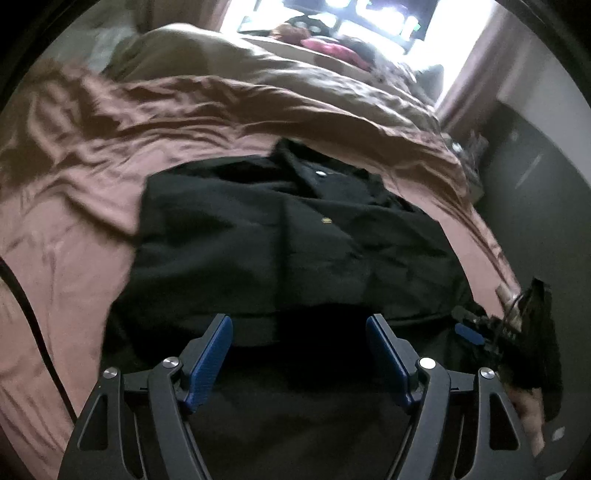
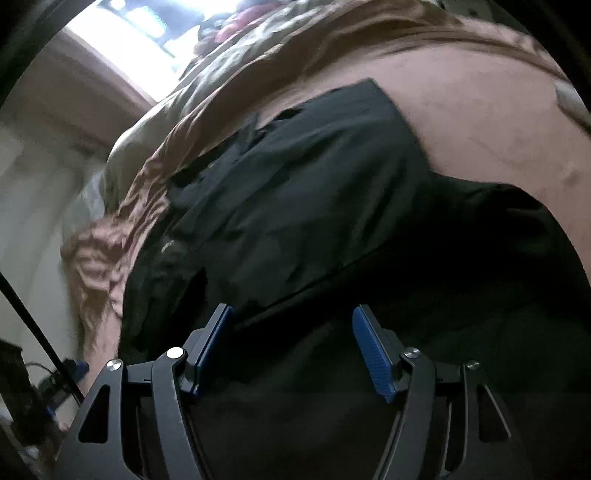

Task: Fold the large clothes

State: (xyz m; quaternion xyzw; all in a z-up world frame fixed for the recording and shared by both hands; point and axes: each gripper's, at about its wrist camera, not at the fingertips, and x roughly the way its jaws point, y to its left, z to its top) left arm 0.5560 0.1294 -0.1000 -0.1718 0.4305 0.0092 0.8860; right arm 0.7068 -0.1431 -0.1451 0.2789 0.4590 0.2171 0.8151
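A large black garment (image 1: 288, 236) with a collar and small buttons lies spread on a bed with a pinkish-brown sheet (image 1: 74, 229). It also shows in the right wrist view (image 2: 314, 192), partly folded over itself. My left gripper (image 1: 299, 328) is open and empty, its blue pads just above the garment's near edge. My right gripper (image 2: 291, 317) is open and empty over the garment's near part. In the left wrist view the right gripper (image 1: 469, 332) shows at the right edge of the bed.
A crumpled beige duvet (image 1: 229, 62) and a pile of clothes (image 1: 332, 48) lie at the far end of the bed below a bright window (image 1: 332, 14). A dark cabinet (image 1: 528, 177) stands right of the bed. A black cable (image 1: 33, 332) crosses the sheet at left.
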